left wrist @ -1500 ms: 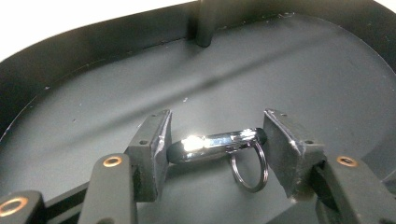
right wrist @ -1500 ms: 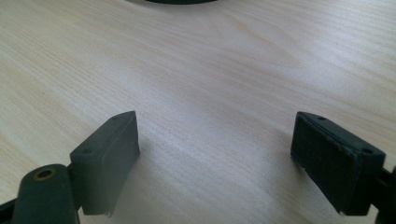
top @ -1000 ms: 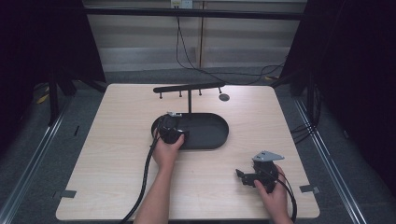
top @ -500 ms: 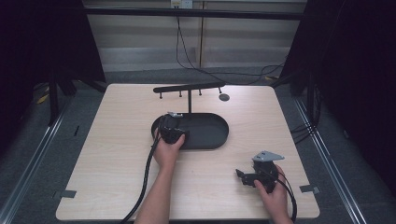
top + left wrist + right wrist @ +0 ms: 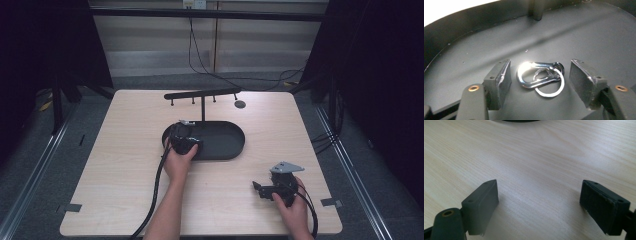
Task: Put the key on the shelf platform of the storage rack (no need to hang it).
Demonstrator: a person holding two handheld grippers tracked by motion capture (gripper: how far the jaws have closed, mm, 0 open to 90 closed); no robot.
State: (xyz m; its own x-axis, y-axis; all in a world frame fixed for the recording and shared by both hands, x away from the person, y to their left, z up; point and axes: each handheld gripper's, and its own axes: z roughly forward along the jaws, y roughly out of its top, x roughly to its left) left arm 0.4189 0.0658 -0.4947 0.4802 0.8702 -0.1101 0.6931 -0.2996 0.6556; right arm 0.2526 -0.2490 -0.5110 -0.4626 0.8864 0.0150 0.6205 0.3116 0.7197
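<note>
A shiny metal carabiner with a key ring (image 5: pixel 539 74) lies flat on the floor of the black oval tray (image 5: pixel 584 32). My left gripper (image 5: pixel 540 81) is open, one jaw on each side of the carabiner and a small gap to each. From above, the left gripper (image 5: pixel 184 138) sits at the left end of the tray (image 5: pixel 227 148). A black stand with a hook bar (image 5: pixel 202 93) rises from the tray's far edge. My right gripper (image 5: pixel 265 190) rests low over the table (image 5: pixel 125 145) near its front right, open with bare wood between its jaws (image 5: pixel 539 206).
A small dark disc (image 5: pixel 240 104) lies on the table behind the tray on the right. Cables trail from both grippers toward the front edge. A metal frame and dark curtains surround the table.
</note>
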